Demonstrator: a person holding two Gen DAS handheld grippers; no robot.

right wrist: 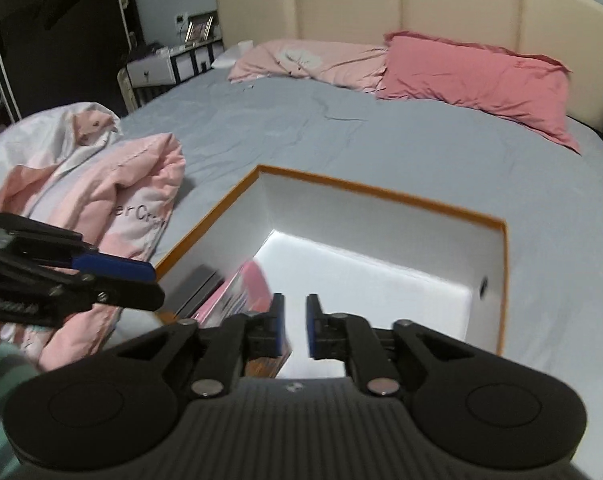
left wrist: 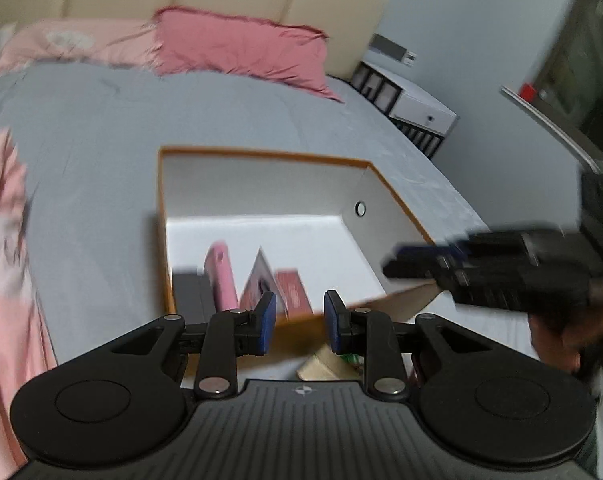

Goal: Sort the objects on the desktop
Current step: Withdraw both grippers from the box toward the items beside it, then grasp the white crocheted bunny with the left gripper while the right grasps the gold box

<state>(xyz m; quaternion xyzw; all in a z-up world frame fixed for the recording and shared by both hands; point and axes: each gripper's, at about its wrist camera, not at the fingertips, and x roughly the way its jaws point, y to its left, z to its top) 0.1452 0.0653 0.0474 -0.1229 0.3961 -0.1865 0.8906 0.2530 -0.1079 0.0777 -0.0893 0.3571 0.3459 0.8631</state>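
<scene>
A bed covered by a grey sheet (right wrist: pixel 381 152) fills both wrist views, with an open box (right wrist: pixel 385 194) resting on it. The box has orange edging and white inner walls.

Going from left to right in the right wrist view: a crumpled pink and white quilt (right wrist: pixel 113 192) lies on the sheet just beside the box's left wall. In front of it, the left gripper (right wrist: pixel 141 284) reaches in from the left edge, its blue-padded fingers pointing toward the box's near left corner. Inside that corner, several items stand or lean together: a dark flat item (right wrist: pixel 199 284) against the left wall and, next to it, a pink and red box (right wrist: pixel 245 284) that is blurred. The rest of the white box floor is bare. Low in the middle, the right gripper (right wrist: pixel 295 328) hangs over the box with its blue pads a narrow gap apart and nothing between them. Farther back, a pale pink pillow (right wrist: pixel 309 60) and a darker pink pillow (right wrist: pixel 473 76) lie against a cream padded headboard (right wrist: pixel 421 0).

In the left wrist view, the left gripper (left wrist: pixel 300 320) sits low in the middle, its jaws narrowly parted and empty, above the near rim of the box (left wrist: pixel 261 155). Inside are a dark item (left wrist: pixel 189 292), a pink case (left wrist: pixel 221 276), a tilted printed card (left wrist: pixel 259 276) and a red packet (left wrist: pixel 293 288). At the right edge, the right gripper (left wrist: pixel 405 262) appears blurred over the box's right wall.
</scene>
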